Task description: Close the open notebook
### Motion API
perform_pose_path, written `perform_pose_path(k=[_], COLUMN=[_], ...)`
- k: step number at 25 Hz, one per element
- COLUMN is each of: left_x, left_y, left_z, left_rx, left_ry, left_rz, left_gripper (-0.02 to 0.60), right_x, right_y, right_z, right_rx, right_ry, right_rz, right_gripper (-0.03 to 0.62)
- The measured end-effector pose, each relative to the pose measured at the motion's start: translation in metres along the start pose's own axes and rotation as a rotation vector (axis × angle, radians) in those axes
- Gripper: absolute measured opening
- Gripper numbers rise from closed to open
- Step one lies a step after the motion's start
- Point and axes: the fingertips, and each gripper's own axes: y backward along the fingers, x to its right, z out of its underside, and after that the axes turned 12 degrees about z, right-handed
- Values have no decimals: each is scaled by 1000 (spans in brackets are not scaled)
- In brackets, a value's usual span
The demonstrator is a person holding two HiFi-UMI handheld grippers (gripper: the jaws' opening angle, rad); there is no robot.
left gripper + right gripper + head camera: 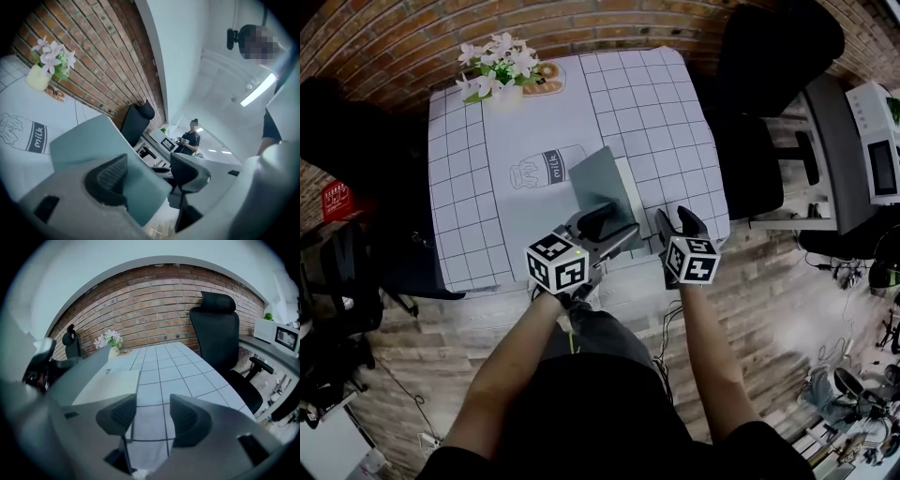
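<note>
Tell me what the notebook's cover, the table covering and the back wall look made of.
Notebook cover: probably thin card or plastic, matt grey-green; it stands raised as a flat, stiff sheet.
Tablecloth: likely wipeable vinyl or printed fabric, white with a grid and a milk drawing; it drapes over the edge.
Wall: bare red-brown brick with pale joints, rough finish.

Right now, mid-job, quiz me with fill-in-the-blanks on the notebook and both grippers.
1. The left gripper has the ____ of the notebook between its open jaws.
2. The right gripper is open and holds ____.
3. The word printed on the tablecloth beside the notebook is ____.
Missing words: cover; nothing; milk.
</note>
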Motion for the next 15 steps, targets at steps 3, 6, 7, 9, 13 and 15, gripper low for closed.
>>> perform_pose_path(k=[3,6,7,9,13,15], left_x=[-1,-9,-11,-16,-23,-26], left_y=[-6,3,6,11,22,30], left_z=[16,10,7,5,1,0], left_rx=[-87,-77,-75,-83,-90,-93], left_ry=[10,-44,-58,-77,-98,-105], left_rz=[3,-55,-71,-96,-143,-172], left_gripper=[284,282,282,281,240,209], right_x=[2,3,3,2,-9,-16], right_y=[3,2,2,1,-1,-2], right_z=[0,1,2,3,0,-5], right_rx=[1,-1,-2,-5,-2,7], right_ry=[-4,-3,-3,-3,7,15], right_rz=[3,5,5,1,-15,-26], right_gripper=[227,224,224,222,221,218])
